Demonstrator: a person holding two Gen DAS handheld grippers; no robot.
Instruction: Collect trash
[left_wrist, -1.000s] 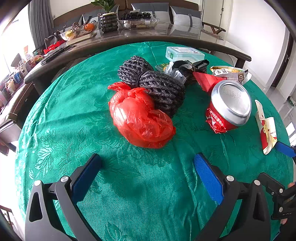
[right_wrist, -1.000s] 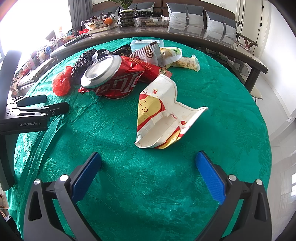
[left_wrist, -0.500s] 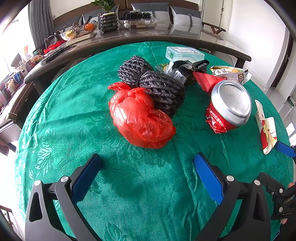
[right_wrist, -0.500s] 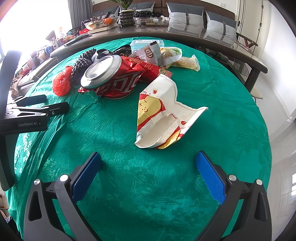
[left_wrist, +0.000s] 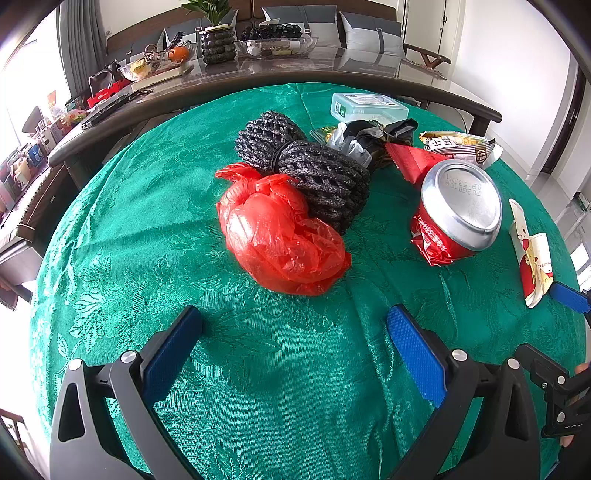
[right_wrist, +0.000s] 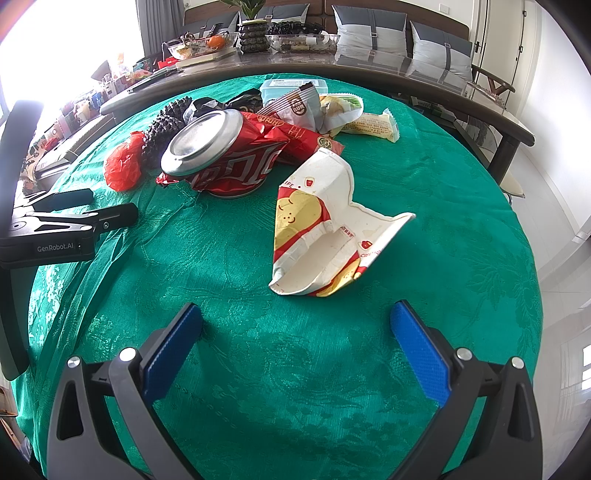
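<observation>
Trash on green tablecloth (left_wrist: 147, 229): 1 crushed can (left_wrist: 456, 214), 1 red bag (left_wrist: 280, 236), 2 spread tools.

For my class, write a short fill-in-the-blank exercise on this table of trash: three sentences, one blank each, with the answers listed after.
1. The tablecloth is ____ in colour.
2. The red plastic bag touches a bundle of ____ foam netting.
3. The left gripper and the right gripper both stand ____, holding nothing.

Missing words: green; black; open
</observation>
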